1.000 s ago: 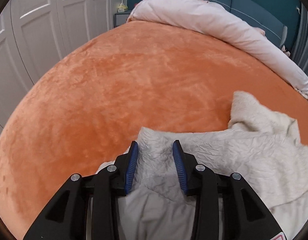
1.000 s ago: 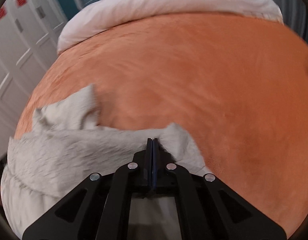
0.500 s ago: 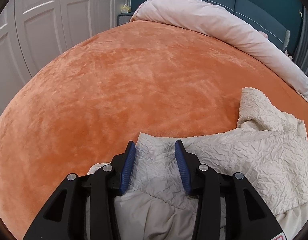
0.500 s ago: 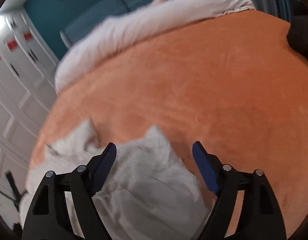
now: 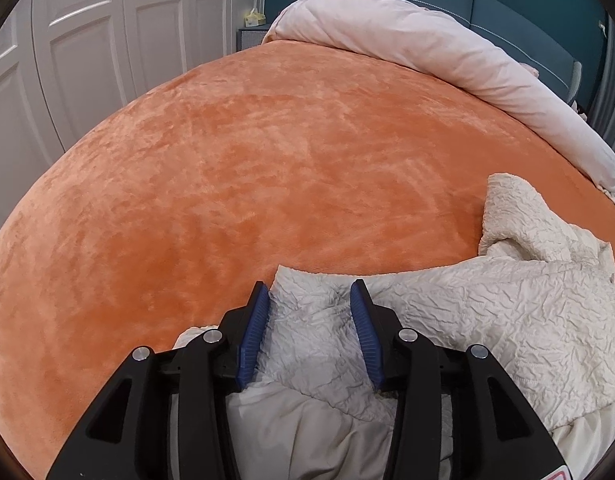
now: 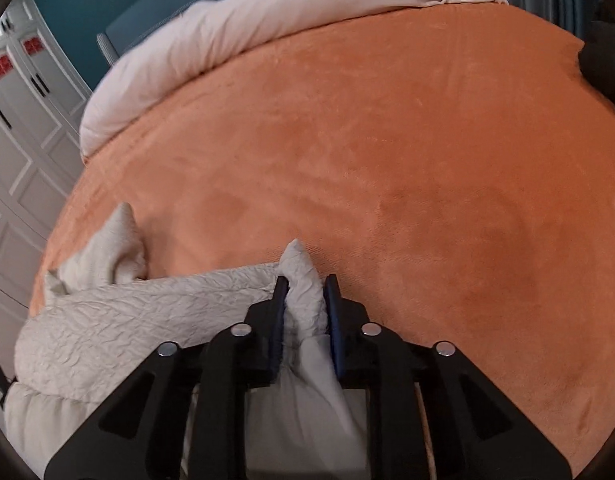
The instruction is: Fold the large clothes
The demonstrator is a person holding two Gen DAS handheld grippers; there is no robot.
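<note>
Soft even indoor light, strong fisheye bending, dark vignetted corners, right view slightly blurred

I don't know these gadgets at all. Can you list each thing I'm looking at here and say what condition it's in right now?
Cream garment: crumpled, lying on the bed's near edge, not folded.
Left gripper: part open, garment fabric between its pads.
Right gripper: closing, a bunched corner of the garment between its pads.
Orange bedspread: spread smooth over the bed.
Pale duvet: rolled up along the far end.
Wardrobe doors: closed.
</note>
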